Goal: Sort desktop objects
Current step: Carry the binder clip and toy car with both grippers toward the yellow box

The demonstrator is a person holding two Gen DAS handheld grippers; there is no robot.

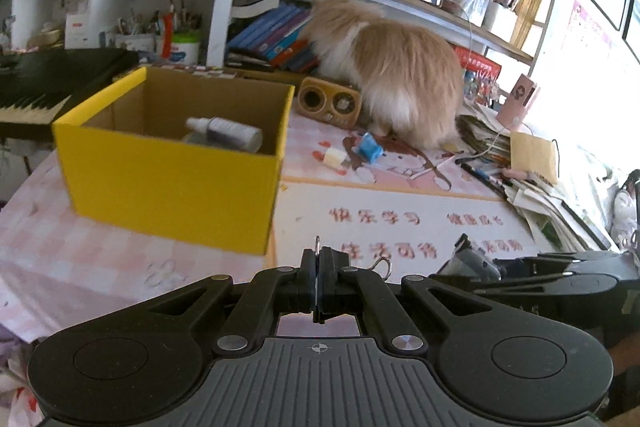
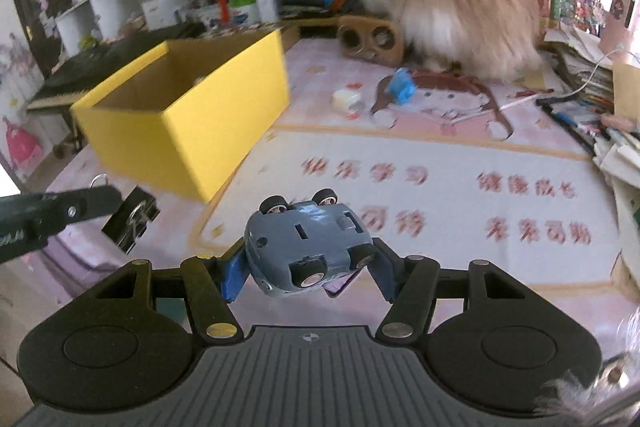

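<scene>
Desktop objects lie spread over a pink checked desk mat (image 1: 100,259) printed with a cartoon girl and red characters. At far left a black keyboard (image 1: 36,87) runs beside the desk. Next stands an open yellow box (image 1: 168,163) with a white bottle (image 1: 228,133) lying inside. The left gripper (image 1: 318,281) has its jaws fully closed on a black binder clip (image 2: 132,219), held above the mat near the box's front corner. Further right, the right gripper (image 2: 306,267) clamps a blue toy car (image 2: 308,247) upside down, wheels up, between partly spread jaws. Beyond, a small white eraser (image 1: 335,158) and a blue item (image 1: 370,147) lie on the mat, close behind them a wooden radio (image 1: 330,103), and a fluffy tan-and-white pet (image 1: 400,75) stands nosing into shelved books (image 1: 272,35). Stacked papers (image 1: 532,195) crowd the right edge.
</scene>
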